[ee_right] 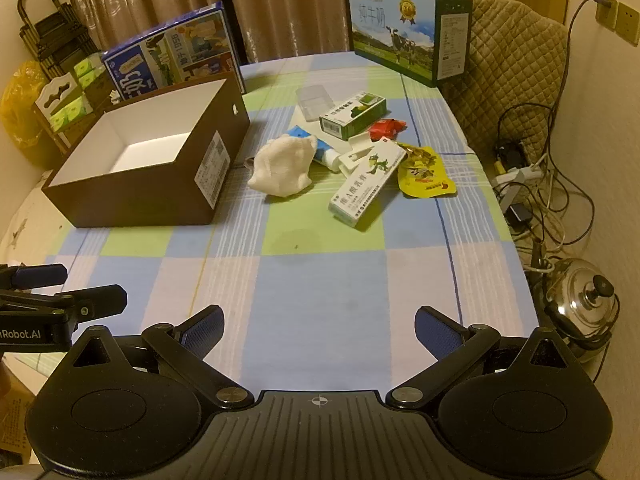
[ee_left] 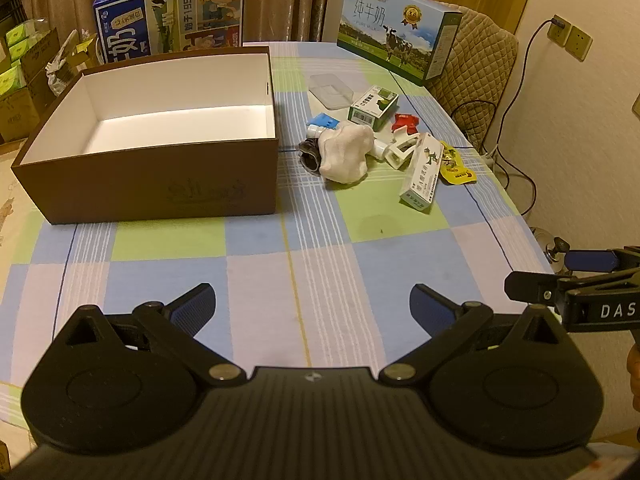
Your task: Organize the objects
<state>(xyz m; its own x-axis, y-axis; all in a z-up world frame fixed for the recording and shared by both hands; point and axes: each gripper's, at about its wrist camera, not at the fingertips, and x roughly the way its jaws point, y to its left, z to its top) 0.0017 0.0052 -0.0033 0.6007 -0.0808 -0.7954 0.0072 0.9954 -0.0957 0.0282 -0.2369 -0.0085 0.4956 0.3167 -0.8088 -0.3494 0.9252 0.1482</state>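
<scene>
Brown cardboard box point(ee_left: 160, 176) with a white, empty inside sits ahead-left of the left hand-held gripper point(ee_left: 314, 312), whose jaws stand spread wide over the checked desk point(ee_left: 280, 280). The right hand-held gripper point(ee_right: 318, 330) is likewise agape, holding nothing; straight ahead lie a white cloth bundle point(ee_right: 282, 168), long white-green carton point(ee_right: 366, 182) and yellow pouch point(ee_right: 424, 174).

Brown box point(ee_left: 160, 184) with white inside, blue-green-pink checked tablecloth point(ee_left: 304, 272), yellow pouch point(ee_right: 424, 176), white cloth point(ee_right: 284, 168)
</scene>
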